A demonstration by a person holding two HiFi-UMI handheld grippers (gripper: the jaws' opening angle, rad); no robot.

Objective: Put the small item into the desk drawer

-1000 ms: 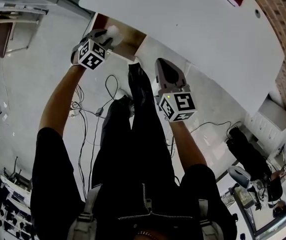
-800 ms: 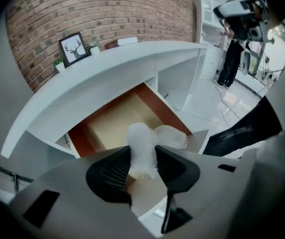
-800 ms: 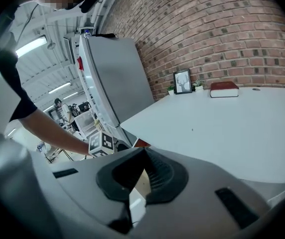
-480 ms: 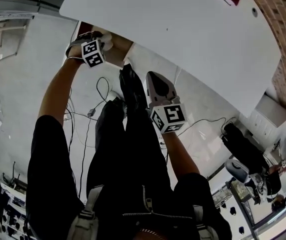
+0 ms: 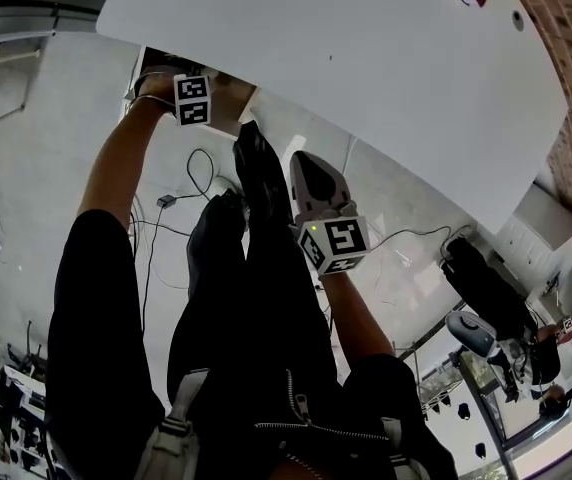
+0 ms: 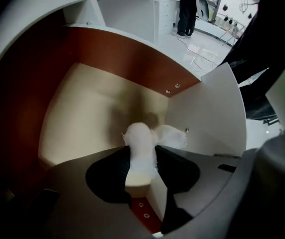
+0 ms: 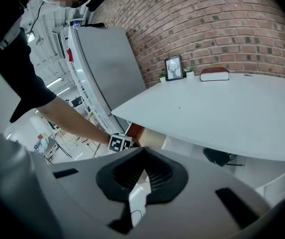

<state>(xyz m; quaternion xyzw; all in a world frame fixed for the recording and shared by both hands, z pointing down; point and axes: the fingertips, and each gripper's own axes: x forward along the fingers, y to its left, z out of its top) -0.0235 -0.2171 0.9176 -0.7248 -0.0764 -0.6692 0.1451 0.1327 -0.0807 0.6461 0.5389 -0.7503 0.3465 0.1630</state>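
The small item [image 6: 140,142], a white fluffy lump, is pinched between the dark pads of my left gripper [image 6: 142,152], which is shut on it. It hangs over the beige floor of the open desk drawer [image 6: 80,113], inside the red-brown walls and behind the white front panel [image 6: 207,113]. In the head view only the left marker cube [image 5: 192,100] shows at the drawer [image 5: 228,108]; its jaws are hidden under the white desk top [image 5: 346,58]. My right gripper [image 5: 303,160] hangs over the person's legs, apart from the drawer, shut on nothing [image 7: 141,151].
A red book [image 7: 214,73] and a small picture frame [image 7: 174,67] stand at the desk's far edge by the brick wall. A grey cabinet [image 7: 102,68] stands left of the desk. Cables [image 5: 201,173] lie on the floor beneath, and a black bag [image 5: 486,298] lies to the right.
The left gripper has moved further in under the desk edge, into the drawer, still holding the white item. The right gripper has kept its place by the legs.
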